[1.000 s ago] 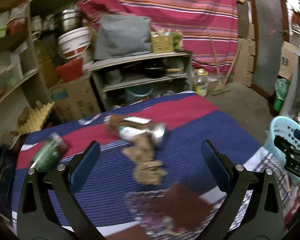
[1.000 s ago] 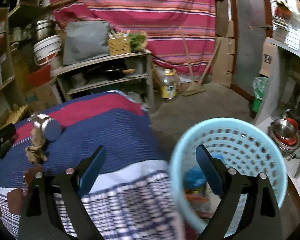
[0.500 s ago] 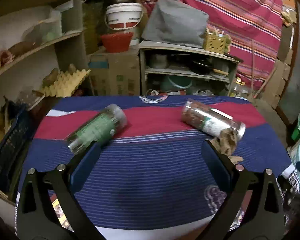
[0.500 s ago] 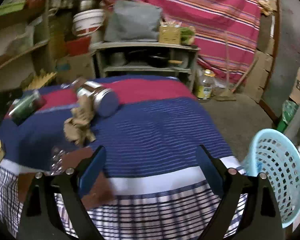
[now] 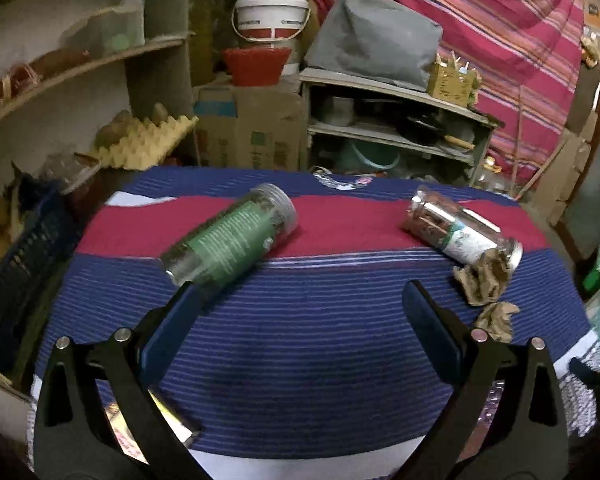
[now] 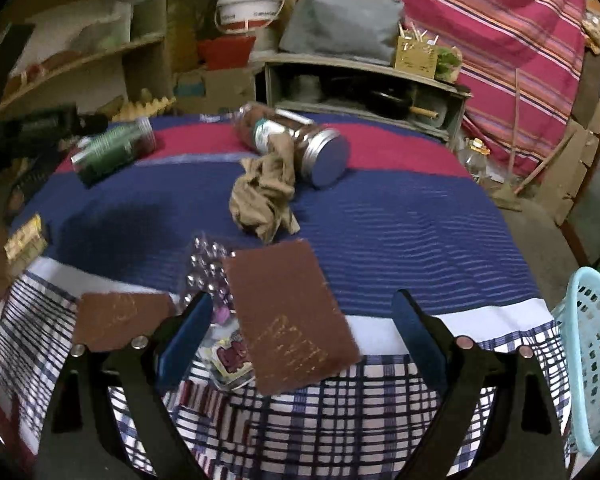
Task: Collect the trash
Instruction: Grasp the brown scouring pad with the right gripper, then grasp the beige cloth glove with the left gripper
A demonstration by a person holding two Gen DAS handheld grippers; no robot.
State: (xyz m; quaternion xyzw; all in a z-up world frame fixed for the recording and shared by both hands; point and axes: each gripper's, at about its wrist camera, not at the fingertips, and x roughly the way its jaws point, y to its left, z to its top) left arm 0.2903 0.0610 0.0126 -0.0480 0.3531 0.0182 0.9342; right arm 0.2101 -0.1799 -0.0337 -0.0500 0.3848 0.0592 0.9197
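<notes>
Your left gripper [image 5: 300, 296] stands wide apart over the striped tablecloth [image 5: 308, 344] with nothing between its pads; your right gripper [image 6: 302, 308] is just as wide and has hold of nothing, though a brown card [image 6: 292, 316] lies on the cloth in the gap between its fingers.

Count two jars lying on their sides: a green-labelled jar [image 5: 230, 240] near your left finger tip, and a white-labelled jar [image 5: 458, 230] further right, its metal lid [image 6: 326, 156] facing the right camera. Crumpled brown paper [image 6: 266, 196] rests against that second jar; the left view shows it as two wads [image 5: 486, 276].

Only the right view shows the two brown cards, the second [image 6: 120, 316] at the left, and a clear blister sheet [image 6: 208, 272] partly beneath the larger one. Only the left view shows a small printed packet [image 5: 140, 428] under your left finger. The light-blue basket [image 6: 592, 360] sits beside the table's right edge in both.
</notes>
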